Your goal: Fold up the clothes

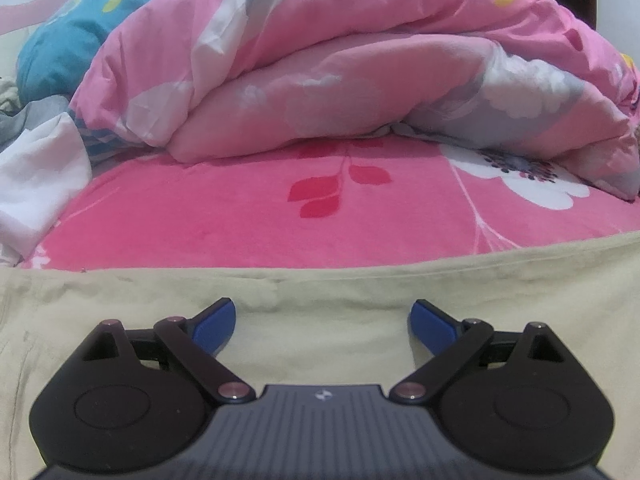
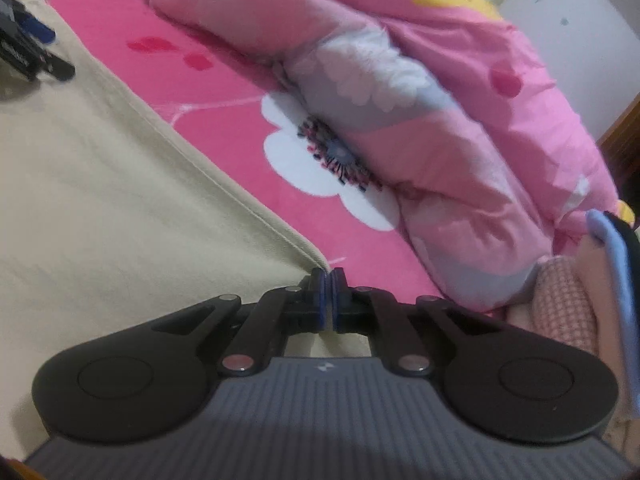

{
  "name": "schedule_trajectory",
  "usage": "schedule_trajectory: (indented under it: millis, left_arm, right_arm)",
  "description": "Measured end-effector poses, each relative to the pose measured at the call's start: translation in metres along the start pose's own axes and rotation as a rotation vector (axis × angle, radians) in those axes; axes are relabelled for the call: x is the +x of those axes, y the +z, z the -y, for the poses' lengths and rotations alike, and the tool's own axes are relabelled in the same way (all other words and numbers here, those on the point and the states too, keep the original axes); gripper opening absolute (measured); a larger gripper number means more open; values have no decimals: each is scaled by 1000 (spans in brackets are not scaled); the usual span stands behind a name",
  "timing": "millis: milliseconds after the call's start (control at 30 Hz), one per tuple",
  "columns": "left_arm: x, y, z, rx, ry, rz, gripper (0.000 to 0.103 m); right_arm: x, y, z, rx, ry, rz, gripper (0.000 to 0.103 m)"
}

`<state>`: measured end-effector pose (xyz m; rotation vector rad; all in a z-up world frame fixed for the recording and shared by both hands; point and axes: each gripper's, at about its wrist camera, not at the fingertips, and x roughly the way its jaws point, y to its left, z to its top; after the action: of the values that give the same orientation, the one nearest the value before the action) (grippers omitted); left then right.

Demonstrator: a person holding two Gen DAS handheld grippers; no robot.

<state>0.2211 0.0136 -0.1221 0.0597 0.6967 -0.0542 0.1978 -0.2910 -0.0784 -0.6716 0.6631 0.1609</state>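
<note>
A pale beige garment (image 1: pixel 320 284) lies spread flat on the pink floral bedsheet (image 1: pixel 240 216). In the left wrist view its far hem runs straight across. My left gripper (image 1: pixel 324 320) rests low over this cloth. It is open, its blue pads (image 1: pixel 214 326) wide apart with nothing between them. In the right wrist view the same beige garment (image 2: pixel 120 200) fills the left side, and its hem comes to a corner at my fingertips. My right gripper (image 2: pixel 328 280) is shut with that corner pinched between the blue pads. The left gripper (image 2: pixel 28 52) shows dark at the top left.
A bulky folded pink quilt (image 1: pixel 340 72) lies behind the garment across the bed. A teal pillow (image 1: pixel 60 48) and a white cloth (image 1: pixel 36 176) lie at the left. A pink knitted sleeve (image 2: pixel 560 304) and a lavender strap (image 2: pixel 616 280) are at the right edge.
</note>
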Motion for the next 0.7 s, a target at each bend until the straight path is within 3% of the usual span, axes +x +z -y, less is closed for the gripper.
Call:
schedule_trajectory:
  millis: [133,200,267,333,433,500,600,700]
  left_arm:
    - [2,-1,2,12,7,1,97]
    - [2,-1,2,12,6,1,97]
    - [2,-1,1,11,5,0,97]
    - [2,-2,2,11,5,0,97]
    - [2,-2,2,12,5,0,98]
    - [2,-2,3,12,5,0,98]
    - [2,-2,3,14,6,0,98]
    - [3,-2,4,15,8,0,98]
  right_arm:
    - [34,-15,-10,15,33,-51,2]
    - [32,-21,-2,81,22,-15,10]
    - [20,-27,26,254,-12,-5,19]
    - [-8,-45,63,455,-71,28,21]
    - [-67,-98,115,763,-105,102,24]
    - [-104,-139,141,926,-141,133,35]
    - [-131,-197,164,1081,-189,95,42]
    - [-131,-232,167,1159,-164,50,42]
